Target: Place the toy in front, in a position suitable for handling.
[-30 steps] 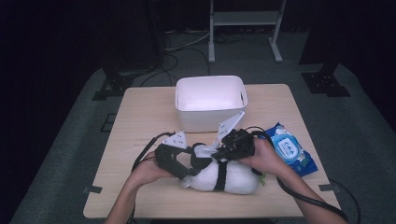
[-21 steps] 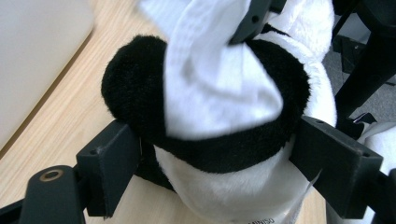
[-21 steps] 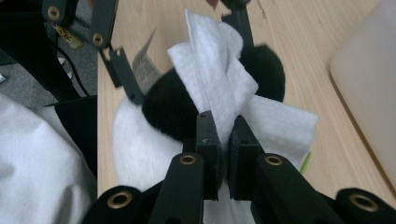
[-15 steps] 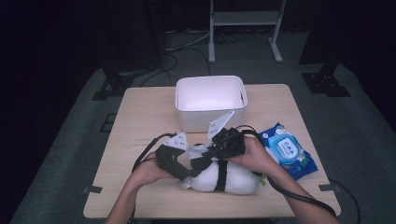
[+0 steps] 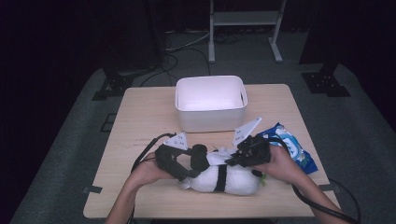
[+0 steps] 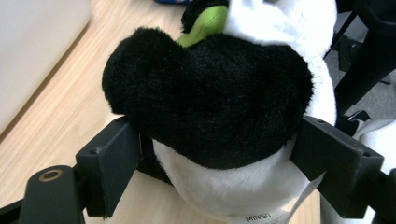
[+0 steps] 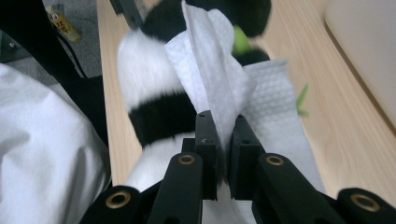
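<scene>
i see the plush panda (image 5: 223,176) lying on its side at the near edge of the table (image 5: 140,116), its long axis running left to right, in front of the white bin (image 5: 211,103). my left gripper (image 5: 180,163) clamps the panda's black-and-white end between wide-set jaws. my right gripper (image 7: 223,135), over the panda's middle, pinches a white wipe (image 7: 219,88) against the fur. i judge the next wiping stroke should run along that axis.

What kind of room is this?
Probably a lab or recording studio, not a home: one lit table in a dark room, cables across grey carpet, and a metal stand behind it.
</scene>
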